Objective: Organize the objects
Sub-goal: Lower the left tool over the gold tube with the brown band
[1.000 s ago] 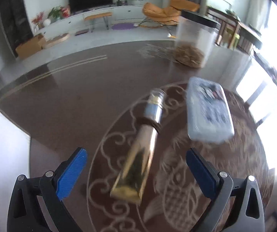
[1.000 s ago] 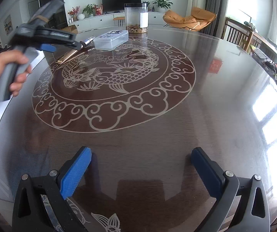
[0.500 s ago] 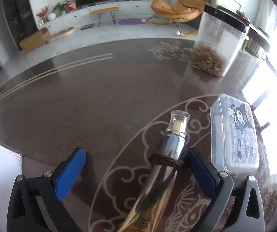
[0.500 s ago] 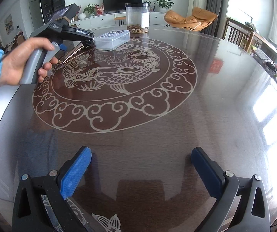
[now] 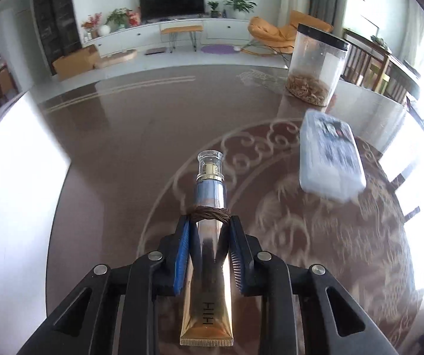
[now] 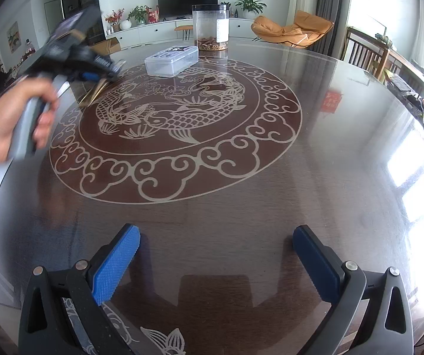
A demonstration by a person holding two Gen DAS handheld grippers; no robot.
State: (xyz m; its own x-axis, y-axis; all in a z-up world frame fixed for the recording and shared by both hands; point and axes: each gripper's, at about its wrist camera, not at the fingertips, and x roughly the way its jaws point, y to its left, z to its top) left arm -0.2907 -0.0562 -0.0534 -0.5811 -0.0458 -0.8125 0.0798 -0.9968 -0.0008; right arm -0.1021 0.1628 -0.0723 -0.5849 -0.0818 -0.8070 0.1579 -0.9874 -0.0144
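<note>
Glossy koi-patterned table (image 6: 330, 136), living room

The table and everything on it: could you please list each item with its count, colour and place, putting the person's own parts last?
Table: one, dark brown with a pale fish-and-cloud medallion, under everything.
Cosmetic tube: one, gold with a silver neck, clear cap and brown cord band, at the table's left side between the left claw's pads.
Plastic box: one, clear with a printed lid, far side of the medallion.
Jar: one, clear with a black lid, brown contents at the bottom, behind the box.
Left hand: one, blue sleeve, at the left edge, holding its handle.
Left claw: one, black with blue pads, just closed onto the tube.
Right claw: one, black with blue pads, open over bare table.
</note>
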